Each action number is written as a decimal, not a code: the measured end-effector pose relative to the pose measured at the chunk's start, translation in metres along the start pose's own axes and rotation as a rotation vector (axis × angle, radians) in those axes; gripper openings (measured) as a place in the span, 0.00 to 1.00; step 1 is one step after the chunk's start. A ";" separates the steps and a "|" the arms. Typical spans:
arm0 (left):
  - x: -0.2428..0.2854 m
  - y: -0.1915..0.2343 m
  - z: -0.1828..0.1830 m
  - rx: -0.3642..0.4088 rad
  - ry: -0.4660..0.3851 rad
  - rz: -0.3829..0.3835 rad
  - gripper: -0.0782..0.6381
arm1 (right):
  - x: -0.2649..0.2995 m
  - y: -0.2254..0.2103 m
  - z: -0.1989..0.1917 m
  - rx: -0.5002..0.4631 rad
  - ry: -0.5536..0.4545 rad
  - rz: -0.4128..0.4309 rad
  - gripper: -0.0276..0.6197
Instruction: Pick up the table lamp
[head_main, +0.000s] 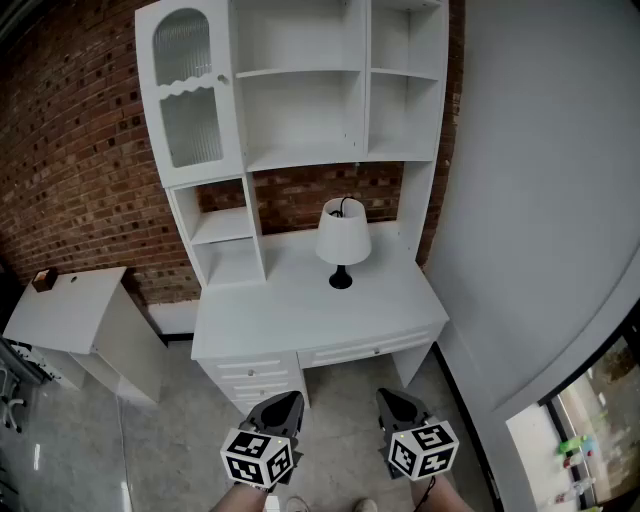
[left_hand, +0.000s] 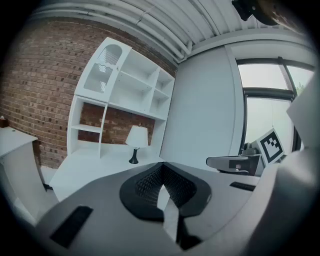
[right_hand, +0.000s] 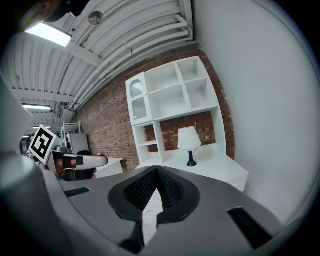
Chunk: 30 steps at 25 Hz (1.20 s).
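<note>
Two hand-held grippers were in frame, both low in the head view, over the floor (head_main: 170, 440) and short of the surface's front edge.

Far left: a low white side table (head_main: 70, 305) stood against the brick wall (head_main: 70, 160). A small brown item (head_main: 43, 279) sat at its back left corner; couldn't tell what it was.

Left hand-held gripper (head_main: 292, 398): its own view showed the jaws (left_hand: 160, 165) closed tip to tip with nothing between them. It held nothing. Its marker cube (head_main: 258, 458) faced the head camera.

Centre: the white surface (head_main: 290, 320) had drawers (head_main: 262, 372) under its front edge. A white shelf unit (head_main: 300, 110) rose from its back edge, with a ribbed-glass door (head_main: 187, 90) at upper left.

The table lamp (head_main: 343, 240) stood upright on the surface, a little right of centre, set back from the front edge and clear of the right edge. It had a white shade and a black stem and base. Neither hand-held gripper touched it; both were well apart from it. It showed small and distant beyond the jaws in both gripper views (left_hand: 137, 136) (right_hand: 189, 139).

Right hand-held gripper (head_main: 388, 398): jaws (right_hand: 156, 171) fully closed, empty. It was level with the left one, with a clear gap between the two.

Far right: a plain white wall (head_main: 540, 200) ran along the surface's right edge.
</note>
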<state>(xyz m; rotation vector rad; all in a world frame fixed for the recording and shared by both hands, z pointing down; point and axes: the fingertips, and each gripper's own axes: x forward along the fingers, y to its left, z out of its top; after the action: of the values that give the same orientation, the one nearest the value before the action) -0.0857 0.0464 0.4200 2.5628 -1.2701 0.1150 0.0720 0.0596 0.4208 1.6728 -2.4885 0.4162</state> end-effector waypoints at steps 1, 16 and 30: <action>-0.001 0.000 0.000 -0.001 0.000 0.001 0.11 | 0.000 0.001 0.000 0.000 0.000 0.001 0.08; -0.002 -0.007 0.001 -0.001 -0.008 0.001 0.11 | -0.007 -0.001 0.002 0.019 -0.021 0.010 0.08; 0.015 -0.023 -0.003 -0.007 -0.004 0.018 0.11 | -0.011 -0.024 0.004 -0.001 -0.017 0.025 0.08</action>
<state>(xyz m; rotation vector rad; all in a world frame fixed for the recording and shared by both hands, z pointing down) -0.0580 0.0484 0.4206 2.5470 -1.2926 0.1089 0.0991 0.0597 0.4182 1.6537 -2.5231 0.4049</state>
